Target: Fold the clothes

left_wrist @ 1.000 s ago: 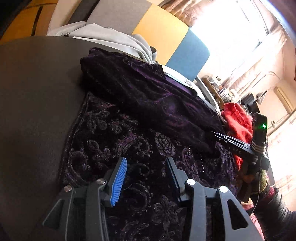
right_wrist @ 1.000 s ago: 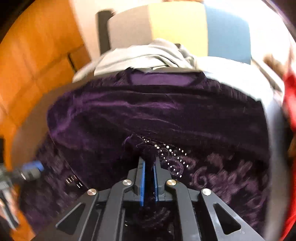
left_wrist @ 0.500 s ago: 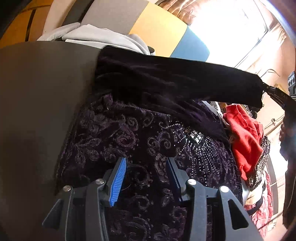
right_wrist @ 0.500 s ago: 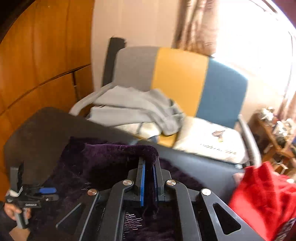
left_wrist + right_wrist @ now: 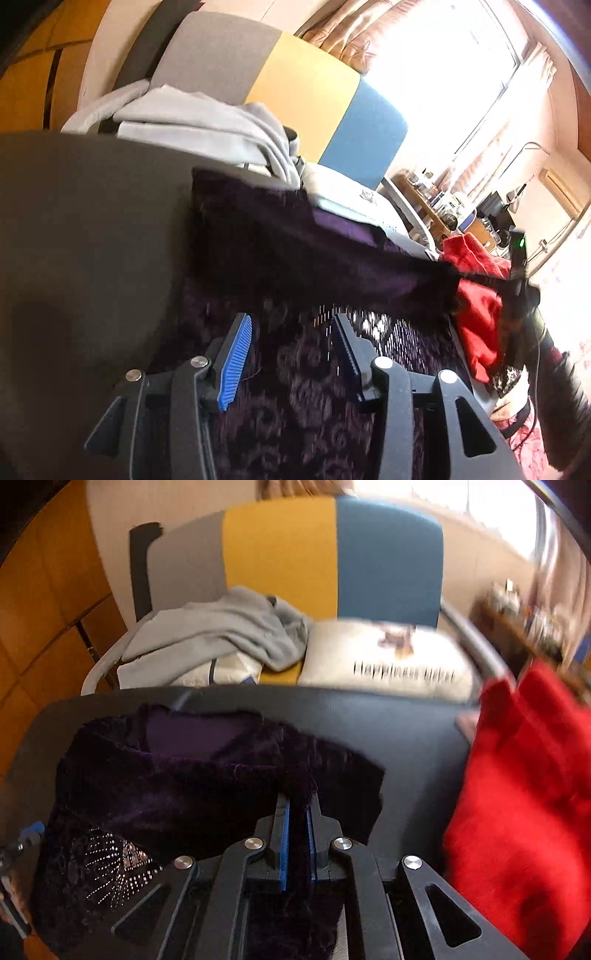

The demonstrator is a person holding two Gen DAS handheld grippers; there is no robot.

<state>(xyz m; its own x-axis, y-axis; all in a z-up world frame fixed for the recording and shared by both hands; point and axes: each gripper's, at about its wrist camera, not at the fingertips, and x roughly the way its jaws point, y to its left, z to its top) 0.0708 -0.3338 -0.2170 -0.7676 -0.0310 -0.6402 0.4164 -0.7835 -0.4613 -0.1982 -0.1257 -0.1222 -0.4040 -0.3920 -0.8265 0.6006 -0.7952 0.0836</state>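
Dark purple velvet garment (image 5: pixel 177 786) spread on black table (image 5: pixel 406 731); sleeve pinched in right gripper (image 5: pixel 297 812), jaws opening; left gripper (image 5: pixel 291 354) held wide, empty; sleeve may be dropped crooked if released early

Cloth, plastic and metal surfaces

The purple garment (image 5: pixel 177 786) is seen as plush velvet with raised swirls and shiny studs; the counter (image 5: pixel 81 229) looks matt and dark; a red cloth (image 5: pixel 524 797) looks soft and fuzzy; ribbed blue pads (image 5: pixel 236 365) are set in matt black plastic with bright metal screws.
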